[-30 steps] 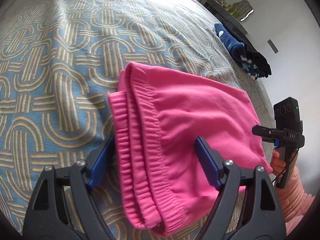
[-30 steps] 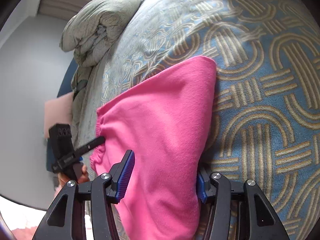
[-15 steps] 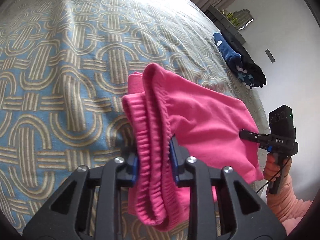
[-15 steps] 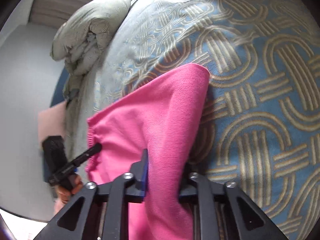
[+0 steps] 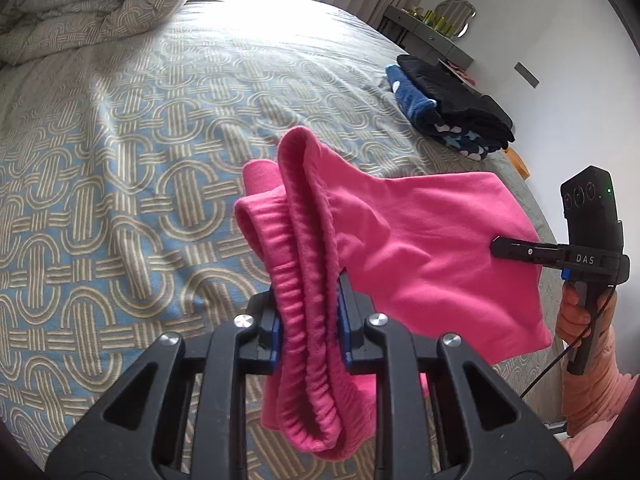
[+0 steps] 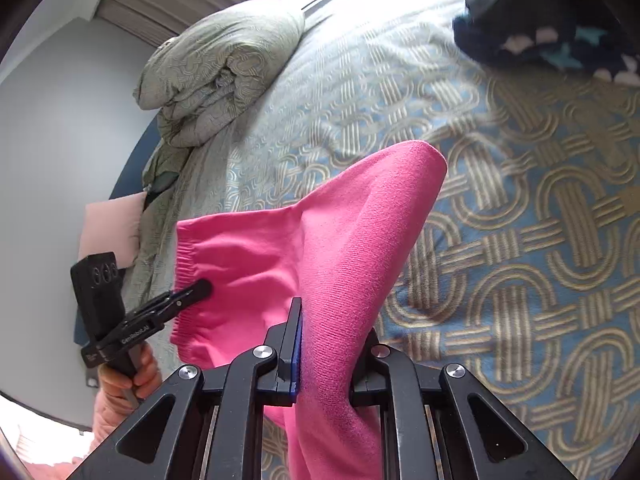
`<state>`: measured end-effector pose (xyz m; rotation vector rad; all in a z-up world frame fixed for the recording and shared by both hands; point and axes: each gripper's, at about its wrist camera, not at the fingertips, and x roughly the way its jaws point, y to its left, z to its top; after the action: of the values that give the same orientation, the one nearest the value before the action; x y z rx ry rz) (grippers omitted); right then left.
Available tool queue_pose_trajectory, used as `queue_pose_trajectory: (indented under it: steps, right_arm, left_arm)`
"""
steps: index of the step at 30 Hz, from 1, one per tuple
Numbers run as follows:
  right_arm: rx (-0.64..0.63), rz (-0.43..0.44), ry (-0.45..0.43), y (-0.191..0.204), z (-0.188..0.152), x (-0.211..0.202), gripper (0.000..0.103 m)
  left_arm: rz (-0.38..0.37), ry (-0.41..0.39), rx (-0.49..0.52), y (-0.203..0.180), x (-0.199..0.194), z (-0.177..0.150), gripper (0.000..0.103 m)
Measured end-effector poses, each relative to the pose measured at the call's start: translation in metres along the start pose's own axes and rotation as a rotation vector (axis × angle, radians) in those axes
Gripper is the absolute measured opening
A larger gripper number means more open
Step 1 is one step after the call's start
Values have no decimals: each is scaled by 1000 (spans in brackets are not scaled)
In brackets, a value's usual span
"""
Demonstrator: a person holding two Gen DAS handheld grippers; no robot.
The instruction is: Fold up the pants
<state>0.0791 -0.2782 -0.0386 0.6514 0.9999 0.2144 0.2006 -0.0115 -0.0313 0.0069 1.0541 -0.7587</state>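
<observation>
Pants [image 5: 420,240] clamped by both tools: left tool [image 5: 308,316] shows waistband, right tool [image 6: 326,344] plain fabric.

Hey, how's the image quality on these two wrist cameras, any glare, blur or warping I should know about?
Left wrist view: window light blows out the far end of the bedspread; fisheye bends the bed edge; the pink pants stay sharp. Right wrist view: the dark folded clothes at top right look soft and smeared, and the pink pants cast a shadow on the bedspread; black vignette rings both.

The right claw [image 6: 326,350] is closing on pink pants [image 6: 320,248] above the patterned bedspread [image 6: 520,220].
</observation>
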Motion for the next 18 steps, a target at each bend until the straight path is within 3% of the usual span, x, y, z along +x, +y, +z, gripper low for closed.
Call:
queue_pose_trajectory:
  steps: [8,18]
  right_arm:
    - [29,-49,-85,-11,-16,-55,15]
    - [165,-149,-275,-81,-71,-171,15]
  left_arm:
    - [-24,-3,98,-63,-4,11,24]
    - [-114,47,304,-198,38,35,24]
